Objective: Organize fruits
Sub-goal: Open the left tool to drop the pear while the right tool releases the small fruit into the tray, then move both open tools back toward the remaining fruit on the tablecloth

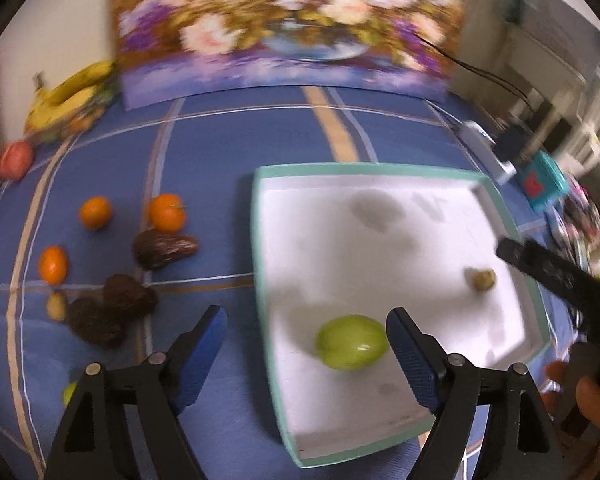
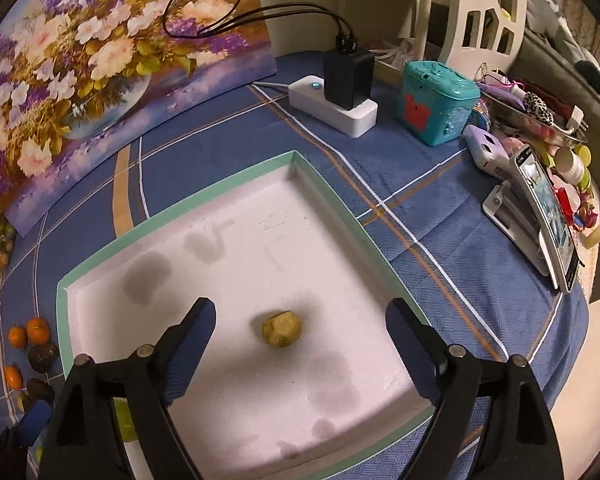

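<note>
My left gripper (image 1: 306, 344) hangs with its blue-padded jaws spread wide and holding nothing, above the near-left edge of the shallow white foam tray with a mint-green rim (image 1: 260, 240), where a smooth green round fruit (image 1: 352, 342) lies on the tray floor just inside the right finger. My right gripper (image 2: 300, 336) is likewise released and empty over the tray's near edge, a small knobbly yellow-brown fruit (image 2: 281, 328) resting loose on the foam between its fingers. Left of the tray, on the blue checked tablecloth (image 1: 220, 152), lie three oranges (image 1: 167, 212), dark brown fruits (image 1: 164, 249) and, at the far-left corner, bananas (image 1: 72, 94).
</note>
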A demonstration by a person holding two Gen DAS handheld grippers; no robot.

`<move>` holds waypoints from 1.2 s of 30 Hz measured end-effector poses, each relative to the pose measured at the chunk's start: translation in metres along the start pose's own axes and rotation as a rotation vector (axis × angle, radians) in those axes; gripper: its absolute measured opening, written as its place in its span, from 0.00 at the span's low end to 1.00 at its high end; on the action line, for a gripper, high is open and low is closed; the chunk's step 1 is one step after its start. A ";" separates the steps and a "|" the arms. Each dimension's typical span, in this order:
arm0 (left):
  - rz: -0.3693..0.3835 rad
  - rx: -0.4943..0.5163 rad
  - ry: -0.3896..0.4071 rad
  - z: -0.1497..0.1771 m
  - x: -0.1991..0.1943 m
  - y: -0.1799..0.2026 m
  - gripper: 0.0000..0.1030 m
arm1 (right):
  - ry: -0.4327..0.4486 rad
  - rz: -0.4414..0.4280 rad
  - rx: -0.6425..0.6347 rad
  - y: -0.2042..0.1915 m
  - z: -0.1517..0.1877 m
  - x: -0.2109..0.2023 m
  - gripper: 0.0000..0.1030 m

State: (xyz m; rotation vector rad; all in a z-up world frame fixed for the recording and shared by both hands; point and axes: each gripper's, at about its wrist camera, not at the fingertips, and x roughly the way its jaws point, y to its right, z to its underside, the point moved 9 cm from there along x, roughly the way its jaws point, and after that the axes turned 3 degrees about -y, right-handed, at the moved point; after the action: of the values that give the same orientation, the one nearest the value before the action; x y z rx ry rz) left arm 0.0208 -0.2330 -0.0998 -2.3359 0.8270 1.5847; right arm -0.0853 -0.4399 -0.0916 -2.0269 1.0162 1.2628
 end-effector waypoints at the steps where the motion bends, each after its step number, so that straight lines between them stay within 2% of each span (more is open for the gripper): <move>1: -0.008 -0.021 0.004 -0.002 -0.001 -0.007 0.83 | -0.001 -0.002 0.000 0.000 0.001 0.000 0.85; 4: -0.054 -0.098 0.019 -0.007 -0.006 -0.034 0.95 | -0.005 -0.005 -0.006 -0.003 0.002 0.001 0.86; 5: -0.067 -0.136 0.027 -0.010 -0.008 -0.045 0.96 | -0.007 -0.008 -0.011 -0.005 0.002 0.002 0.87; 11: -0.120 -0.319 0.072 -0.014 -0.022 -0.111 0.98 | 0.012 -0.029 -0.036 -0.017 0.004 -0.003 0.87; 19: -0.171 -0.464 0.118 -0.011 -0.044 -0.179 1.00 | 0.068 -0.090 -0.116 -0.056 0.007 -0.015 0.87; 24: -0.192 -0.506 0.154 -0.007 -0.058 -0.207 1.00 | 0.068 -0.172 -0.156 -0.086 0.017 -0.018 0.87; 32: -0.250 -0.506 0.223 -0.005 -0.083 -0.235 1.00 | 0.100 -0.271 -0.254 -0.137 0.040 -0.031 0.87; 36: -0.258 -0.519 0.257 -0.004 -0.092 -0.245 1.00 | 0.079 -0.331 -0.309 -0.161 0.052 -0.034 0.87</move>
State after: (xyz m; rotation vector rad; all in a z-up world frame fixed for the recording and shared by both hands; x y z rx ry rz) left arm 0.1339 -0.0017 -0.0495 -2.9010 0.1373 1.5452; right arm 0.0112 -0.2978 -0.0744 -2.3742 0.5074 1.2247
